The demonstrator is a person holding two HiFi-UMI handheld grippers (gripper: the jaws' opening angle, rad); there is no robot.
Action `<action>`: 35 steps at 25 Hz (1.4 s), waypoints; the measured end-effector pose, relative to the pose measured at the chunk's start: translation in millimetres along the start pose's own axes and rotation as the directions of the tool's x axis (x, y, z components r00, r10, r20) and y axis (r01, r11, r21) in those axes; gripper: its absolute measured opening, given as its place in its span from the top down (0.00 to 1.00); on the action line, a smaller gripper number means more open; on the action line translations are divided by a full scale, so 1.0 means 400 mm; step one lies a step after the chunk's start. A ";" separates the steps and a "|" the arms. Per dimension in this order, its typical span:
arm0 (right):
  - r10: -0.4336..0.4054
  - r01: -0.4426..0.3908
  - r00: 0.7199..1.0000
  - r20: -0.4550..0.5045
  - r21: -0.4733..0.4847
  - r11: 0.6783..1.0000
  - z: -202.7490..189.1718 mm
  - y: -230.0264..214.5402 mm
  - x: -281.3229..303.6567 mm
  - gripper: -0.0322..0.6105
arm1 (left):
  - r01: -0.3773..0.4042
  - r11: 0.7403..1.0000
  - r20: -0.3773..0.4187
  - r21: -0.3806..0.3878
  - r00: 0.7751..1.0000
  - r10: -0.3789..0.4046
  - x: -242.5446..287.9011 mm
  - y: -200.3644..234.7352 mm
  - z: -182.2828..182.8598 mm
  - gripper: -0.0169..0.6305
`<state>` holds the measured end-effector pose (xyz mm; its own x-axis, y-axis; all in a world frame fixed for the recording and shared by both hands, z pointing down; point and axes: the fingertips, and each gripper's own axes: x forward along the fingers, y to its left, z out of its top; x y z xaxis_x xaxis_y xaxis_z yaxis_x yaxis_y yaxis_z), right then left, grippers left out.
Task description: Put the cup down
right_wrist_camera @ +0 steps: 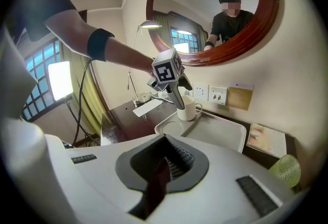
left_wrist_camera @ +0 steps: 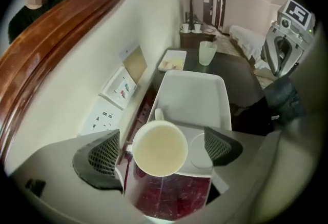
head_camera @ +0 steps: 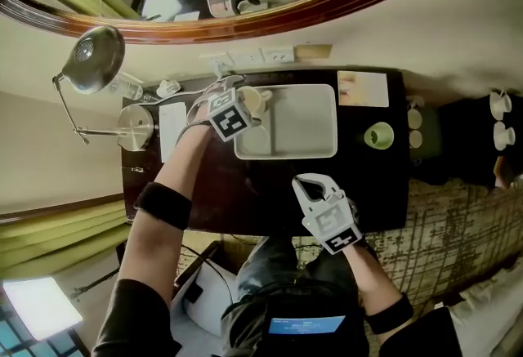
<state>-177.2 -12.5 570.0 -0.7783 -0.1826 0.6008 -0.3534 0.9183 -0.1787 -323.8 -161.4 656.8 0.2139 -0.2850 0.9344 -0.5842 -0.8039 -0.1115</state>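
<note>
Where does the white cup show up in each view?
Head view: cup upper centre, at the tray's upper-left corner.
Left gripper view: cup lower centre, seen from above.
Right gripper view: cup centre, at the tray's left end.
Shared landmark: the white tray.

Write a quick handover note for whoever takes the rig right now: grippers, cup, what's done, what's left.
Left gripper: open, jaws either side of the cup, pads clear of it.
Right gripper: shut, empty, near the table's front edge.
Cup: upright on a corner of the tray, beside its round recess.
Done: cup looks set down.
Left: lift the left gripper away without knocking the cup.
</note>
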 end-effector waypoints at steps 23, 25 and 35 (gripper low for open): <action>-0.042 0.042 0.999 0.000 0.051 0.998 -0.043 -0.048 -0.040 0.94 | 0.052 0.990 -0.089 -0.132 0.994 -0.064 0.020 0.013 -0.015 0.34; -0.050 0.050 0.999 0.001 0.054 0.997 -0.044 -0.052 -0.054 0.94 | 0.041 0.988 -0.078 -0.152 0.996 -0.053 -0.007 -0.002 0.008 0.34; -0.118 0.116 0.993 0.023 0.054 0.992 -0.061 -0.133 -0.204 0.94 | 0.075 0.986 0.021 -0.150 0.997 -0.073 -0.104 -0.268 0.194 0.34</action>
<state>-82.1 -38.0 549.6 -0.7430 -0.2976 0.5995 -0.4690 0.8705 -0.1491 -209.2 -103.8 603.8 0.2721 -0.2362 0.9328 -0.6773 -0.7356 0.0112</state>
